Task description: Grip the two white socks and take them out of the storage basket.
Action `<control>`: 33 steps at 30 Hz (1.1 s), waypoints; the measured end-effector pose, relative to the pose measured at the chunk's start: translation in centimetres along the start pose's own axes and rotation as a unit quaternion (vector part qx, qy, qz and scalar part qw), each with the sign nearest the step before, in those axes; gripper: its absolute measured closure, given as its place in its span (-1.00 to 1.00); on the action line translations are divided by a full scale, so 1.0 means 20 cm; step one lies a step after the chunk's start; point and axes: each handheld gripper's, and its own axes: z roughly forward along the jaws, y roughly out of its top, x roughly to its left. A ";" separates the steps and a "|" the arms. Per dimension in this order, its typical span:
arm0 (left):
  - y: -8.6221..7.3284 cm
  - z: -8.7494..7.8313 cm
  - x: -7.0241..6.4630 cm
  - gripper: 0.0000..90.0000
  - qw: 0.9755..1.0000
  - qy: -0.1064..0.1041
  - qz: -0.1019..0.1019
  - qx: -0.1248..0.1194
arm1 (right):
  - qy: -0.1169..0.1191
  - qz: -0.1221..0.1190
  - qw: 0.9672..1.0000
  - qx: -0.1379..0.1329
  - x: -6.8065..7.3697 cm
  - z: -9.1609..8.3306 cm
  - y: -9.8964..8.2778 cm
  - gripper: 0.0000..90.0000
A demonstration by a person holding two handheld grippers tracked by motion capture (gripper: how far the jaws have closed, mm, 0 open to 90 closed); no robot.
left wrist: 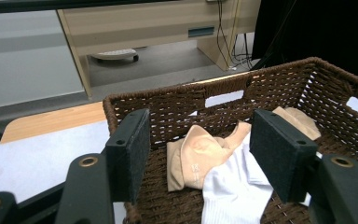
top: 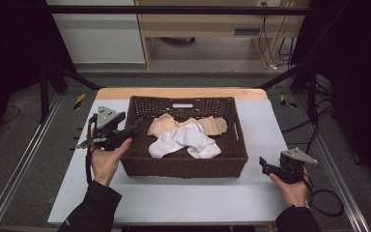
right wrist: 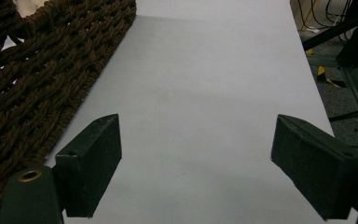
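A brown wicker basket (top: pixel 183 166) stands in the middle of the white table (top: pixel 174 198). In it lie a peach sock (top: pixel 174 124) toward the back and a white sock (top: pixel 188 141) partly on top of it. My left gripper (top: pixel 133 129) hovers at the basket's left rim, pointing inward, jaws open and empty. In the left gripper view its jaws frame the peach sock (left wrist: pixel 196 158) and the white sock (left wrist: pixel 235 186) behind the basket wall (left wrist: pixel 177 107). My right gripper (top: pixel 264 164) sits off the basket's front right corner, open over the bare table (right wrist: pixel 205 70).
Basket weave (right wrist: pixel 37 79) lies just left of the right gripper's jaws. The table's right edge is close to the right hand. Black frame posts (top: pixel 46 82) stand at the back corners, cables (top: pixel 326 200) trail on the floor at right, and a wooden cabinet (top: pixel 198 21) stands beyond.
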 end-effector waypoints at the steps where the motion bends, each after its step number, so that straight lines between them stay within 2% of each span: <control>1: 0.01 0.01 0.00 -0.16 1.000 0.000 0.001 0.002 | 0.000 0.000 1.000 0.000 0.00 0.00 0.00 -0.64; 10: 0.05 0.17 -0.08 -0.16 1.000 -0.001 0.022 0.020 | 0.000 0.000 1.000 0.000 0.00 0.00 0.00 -0.63; 16: 0.06 0.26 -0.13 -0.18 0.999 -0.003 0.027 0.021 | 0.000 0.000 1.000 0.000 0.00 0.00 0.00 -0.62; 23: 0.06 0.37 -0.14 -0.19 0.999 -0.005 0.031 0.036 | 0.002 -0.001 1.000 0.001 0.00 0.00 0.00 -0.62; 26: 0.05 0.41 -0.14 -0.16 0.999 -0.010 0.019 0.041 | 0.001 -0.002 1.000 0.002 0.00 0.00 0.00 -0.62; 31: 0.02 0.48 -0.14 -0.14 0.998 -0.006 0.035 0.061 | 0.001 -0.003 1.000 0.003 -0.01 0.01 0.00 -0.61; 33: 0.01 0.49 -0.14 -0.13 0.997 -0.005 0.036 0.062 | 0.002 -0.004 1.000 0.003 0.00 0.01 0.00 -0.61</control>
